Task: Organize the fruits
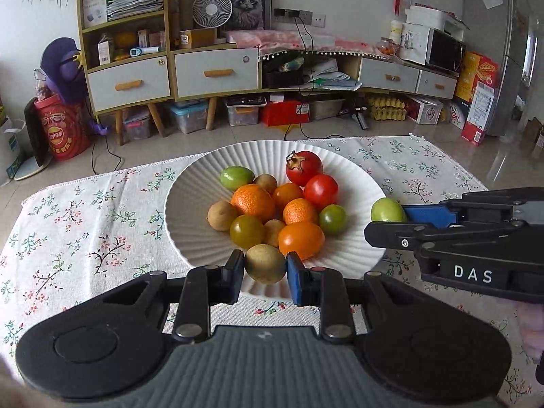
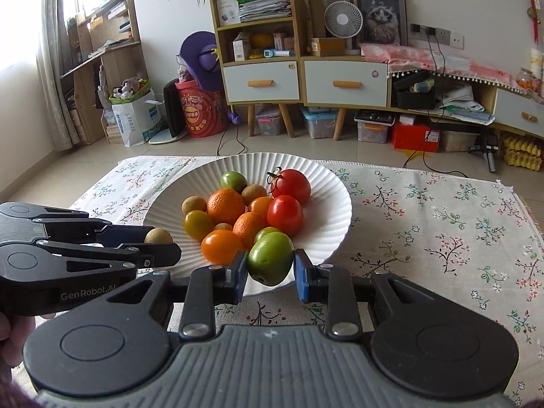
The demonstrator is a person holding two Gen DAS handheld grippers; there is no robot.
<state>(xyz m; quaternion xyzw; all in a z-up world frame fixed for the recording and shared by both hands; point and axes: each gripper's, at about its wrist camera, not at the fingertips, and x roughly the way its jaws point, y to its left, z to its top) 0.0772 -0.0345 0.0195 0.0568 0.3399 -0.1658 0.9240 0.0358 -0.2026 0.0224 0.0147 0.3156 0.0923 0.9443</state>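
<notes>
A white ribbed plate (image 1: 197, 210) (image 2: 333, 204) on the flowered cloth holds several fruits: red tomatoes (image 1: 304, 167) (image 2: 292, 185), oranges (image 1: 253, 202) (image 2: 226, 205), green and brown ones. My left gripper (image 1: 265, 265) is shut on a brown kiwi-like fruit (image 1: 265, 263) over the plate's near rim; in the right wrist view that gripper (image 2: 159, 243) and its fruit (image 2: 158, 236) sit at the plate's left edge. My right gripper (image 2: 270, 265) is shut on a green fruit (image 2: 270, 258) above the near rim; in the left wrist view it (image 1: 391, 219) holds the green fruit (image 1: 386, 210) at the plate's right edge.
The flowered tablecloth (image 1: 85, 224) (image 2: 442, 231) spreads left and right of the plate. Beyond the table stand a low cabinet with drawers (image 1: 217, 73), storage boxes on the floor, and a red bucket (image 1: 64, 129). A hand (image 2: 6, 333) grips the left tool.
</notes>
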